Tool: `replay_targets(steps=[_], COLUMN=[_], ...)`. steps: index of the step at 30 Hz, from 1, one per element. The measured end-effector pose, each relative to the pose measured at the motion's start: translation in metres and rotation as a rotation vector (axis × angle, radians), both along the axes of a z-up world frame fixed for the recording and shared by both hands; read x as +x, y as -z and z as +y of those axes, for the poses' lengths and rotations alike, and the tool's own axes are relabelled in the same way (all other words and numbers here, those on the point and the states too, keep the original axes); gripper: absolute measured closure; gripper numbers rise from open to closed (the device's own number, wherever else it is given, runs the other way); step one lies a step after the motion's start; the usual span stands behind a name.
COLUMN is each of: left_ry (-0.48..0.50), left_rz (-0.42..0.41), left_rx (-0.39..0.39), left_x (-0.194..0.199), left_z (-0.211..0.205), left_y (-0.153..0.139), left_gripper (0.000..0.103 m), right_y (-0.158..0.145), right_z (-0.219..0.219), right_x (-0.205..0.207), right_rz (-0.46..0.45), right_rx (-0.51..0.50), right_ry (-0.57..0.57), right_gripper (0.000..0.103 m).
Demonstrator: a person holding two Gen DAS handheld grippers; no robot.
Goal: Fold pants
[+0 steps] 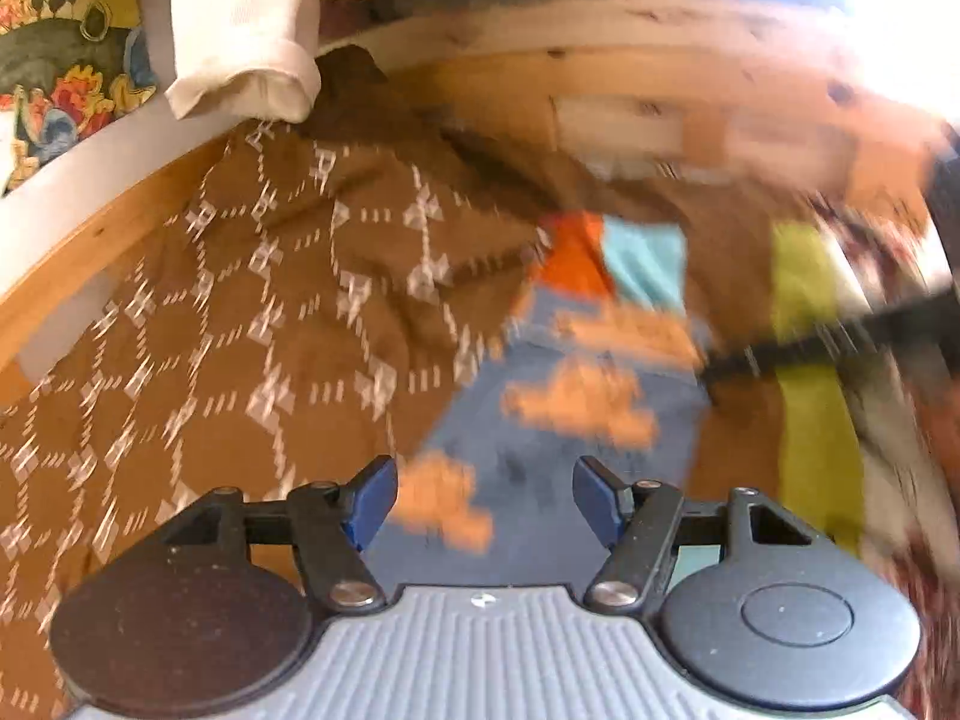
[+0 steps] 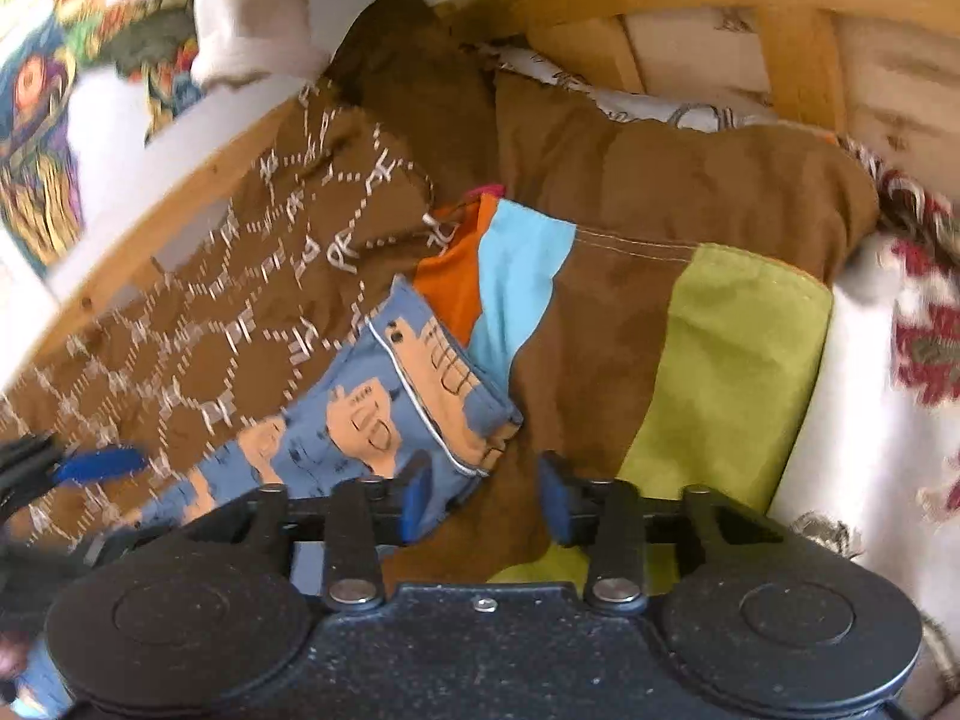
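Note:
The pants (image 1: 558, 456) are blue with an orange figure print. They lie folded on a brown patchwork blanket (image 1: 240, 312). The left wrist view is blurred. My left gripper (image 1: 485, 498) hovers over the pants with its blue pads apart and nothing between them. In the right wrist view the pants (image 2: 360, 408) lie left of centre with a folded corner near the left pad. My right gripper (image 2: 486, 498) stands open above the blanket (image 2: 600, 330), beside that corner and not gripping it. A blue fingertip (image 2: 102, 462) of the left gripper shows at the left edge.
The blanket has orange (image 2: 456, 276), light blue (image 2: 516, 276) and green (image 2: 732, 372) patches. A wooden frame (image 1: 108, 228) runs along the left and back. Pale cloths (image 1: 240, 30) hang at the upper left. A white cloth with red flowers (image 2: 900, 330) lies on the right.

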State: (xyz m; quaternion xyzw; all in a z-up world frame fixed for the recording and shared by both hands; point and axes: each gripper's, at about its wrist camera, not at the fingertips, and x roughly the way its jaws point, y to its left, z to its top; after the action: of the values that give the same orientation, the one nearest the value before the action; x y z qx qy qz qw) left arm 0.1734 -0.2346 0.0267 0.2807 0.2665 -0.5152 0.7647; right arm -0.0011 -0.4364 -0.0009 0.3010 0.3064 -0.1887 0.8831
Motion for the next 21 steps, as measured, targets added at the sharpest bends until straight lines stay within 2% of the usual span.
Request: replay_targets(steps=[3,6,9,12,14,18,19,21], left_ry=[-0.011,-0.059,-0.087,-0.094,-0.079,-0.063,-0.054,-0.045], left_rz=[0.139,0.311,0.405,0.382,0.335,0.330,0.317,0.291], left_rx=[-0.016,-0.004,0.034,0.122,0.133,0.148,0.157,0.167], left_x=[0.033,0.065,0.081,0.085,0.083,0.084,0.082,0.076], left_z=[-0.046,-0.084,-0.100,-0.102,-0.096,-0.097,-0.099,-0.103], left_y=[0.006,0.024,0.043,0.061,0.066,0.070,0.071,0.071], left_gripper=[0.034,0.042,0.048,0.049,0.048,0.048,0.048,0.048], right_y=[0.010,0.023,0.027,0.030,0.031,0.035,0.036,0.038], right_z=[-0.007,-0.014,-0.016,-0.019,-0.021,-0.026,-0.027,-0.029], right_x=[-0.002,-0.004,-0.005,-0.004,-0.003,-0.004,-0.003,-0.001], right_rz=[-0.055,-0.101,-0.135,-0.155,-0.163,-0.206,-0.204,-0.187], right_rx=[0.077,0.171,0.188,0.196,0.208,0.257,0.260,0.256], right_ry=[0.028,0.057,0.067,0.074,0.079,0.100,0.103,0.110], right_gripper=[0.053,0.053,0.053,0.052,0.052,0.056,0.062,0.081])
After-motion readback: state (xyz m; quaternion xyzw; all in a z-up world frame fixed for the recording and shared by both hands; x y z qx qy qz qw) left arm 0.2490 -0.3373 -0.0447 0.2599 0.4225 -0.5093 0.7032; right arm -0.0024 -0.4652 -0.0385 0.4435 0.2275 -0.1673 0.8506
